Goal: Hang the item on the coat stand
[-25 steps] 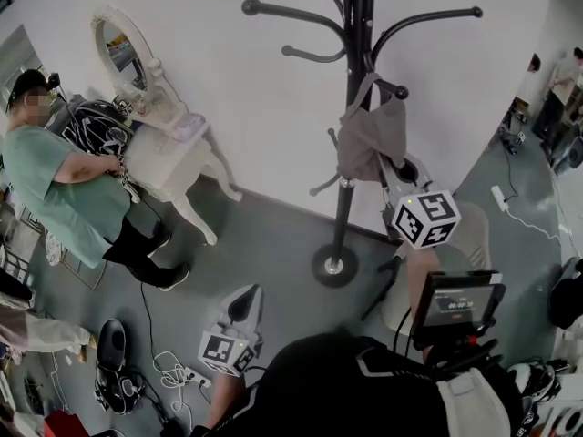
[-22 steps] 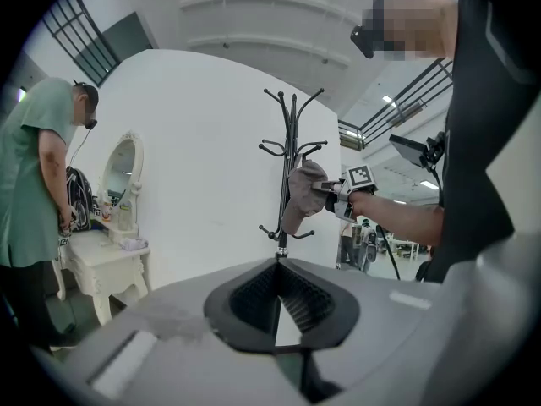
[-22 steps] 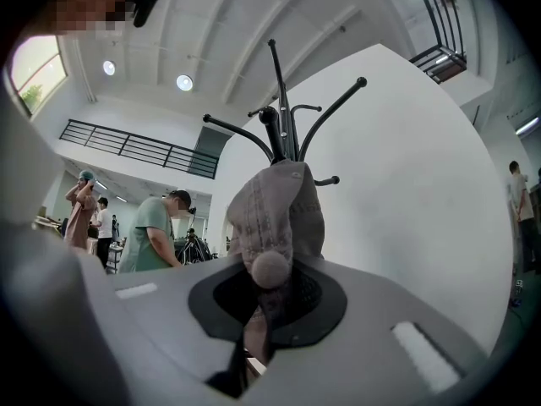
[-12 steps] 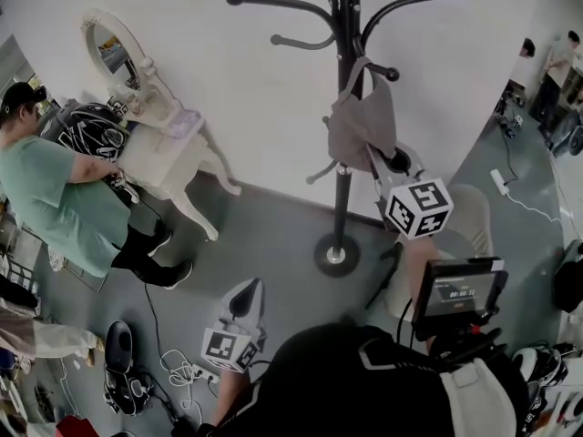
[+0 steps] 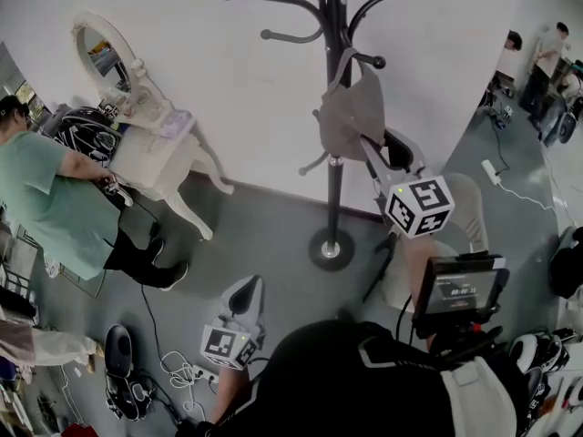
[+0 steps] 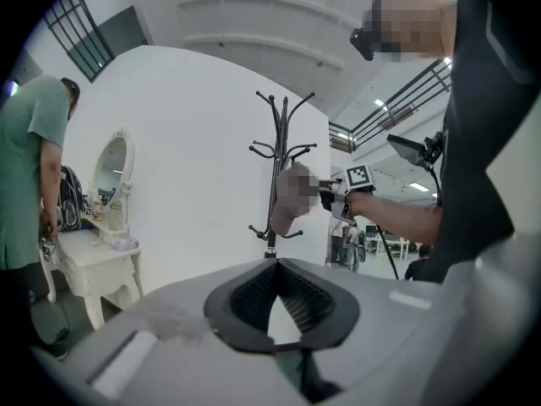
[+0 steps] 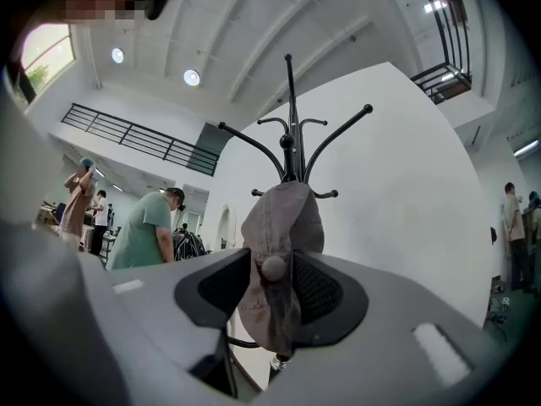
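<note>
The coat stand [image 5: 334,198] is read as smooth black metal tube with a slight sheen, the cap [image 5: 351,116] hung on it as matt, soft grey cloth, the wall [image 5: 246,98] behind it as matt white, the floor [image 5: 264,235] at its base as smooth grey, the dressing table [image 5: 150,167] left of it as white-painted.
</note>
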Demonstrator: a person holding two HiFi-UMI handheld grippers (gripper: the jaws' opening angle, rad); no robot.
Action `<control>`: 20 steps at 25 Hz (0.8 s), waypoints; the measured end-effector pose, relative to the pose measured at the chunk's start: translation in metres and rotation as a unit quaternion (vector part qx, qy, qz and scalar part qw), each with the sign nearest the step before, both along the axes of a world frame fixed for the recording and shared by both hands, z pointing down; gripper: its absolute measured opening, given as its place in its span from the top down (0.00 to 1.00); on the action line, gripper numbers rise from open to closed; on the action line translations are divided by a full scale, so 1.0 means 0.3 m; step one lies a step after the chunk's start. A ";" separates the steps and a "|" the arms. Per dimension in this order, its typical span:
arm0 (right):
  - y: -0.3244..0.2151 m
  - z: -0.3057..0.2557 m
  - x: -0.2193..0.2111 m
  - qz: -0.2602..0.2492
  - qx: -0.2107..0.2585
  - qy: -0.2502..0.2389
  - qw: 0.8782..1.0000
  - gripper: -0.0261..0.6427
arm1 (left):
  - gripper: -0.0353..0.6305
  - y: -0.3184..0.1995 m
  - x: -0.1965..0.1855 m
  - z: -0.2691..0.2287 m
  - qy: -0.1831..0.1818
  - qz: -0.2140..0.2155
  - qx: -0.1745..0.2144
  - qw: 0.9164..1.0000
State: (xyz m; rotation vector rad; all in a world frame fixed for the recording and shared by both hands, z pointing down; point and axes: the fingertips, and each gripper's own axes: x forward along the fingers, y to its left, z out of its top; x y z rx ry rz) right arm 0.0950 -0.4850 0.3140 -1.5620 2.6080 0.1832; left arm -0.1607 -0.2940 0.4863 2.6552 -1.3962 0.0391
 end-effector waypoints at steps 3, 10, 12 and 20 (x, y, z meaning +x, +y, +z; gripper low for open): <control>0.035 -0.004 0.013 0.009 0.000 0.002 1.000 0.70 | 0.94 0.018 0.002 0.000 0.001 0.007 0.002 1.000; 0.121 -0.032 0.025 0.026 0.011 0.003 1.000 0.67 | 0.94 0.045 0.015 0.012 0.006 0.030 0.002 1.000; 0.140 -0.045 0.025 0.028 0.015 0.003 0.999 0.67 | 0.94 0.041 0.023 0.009 0.010 0.036 -0.001 0.999; 0.266 -0.075 0.007 0.032 0.025 0.004 0.999 0.72 | 0.94 0.080 0.049 0.012 0.011 0.072 0.005 0.997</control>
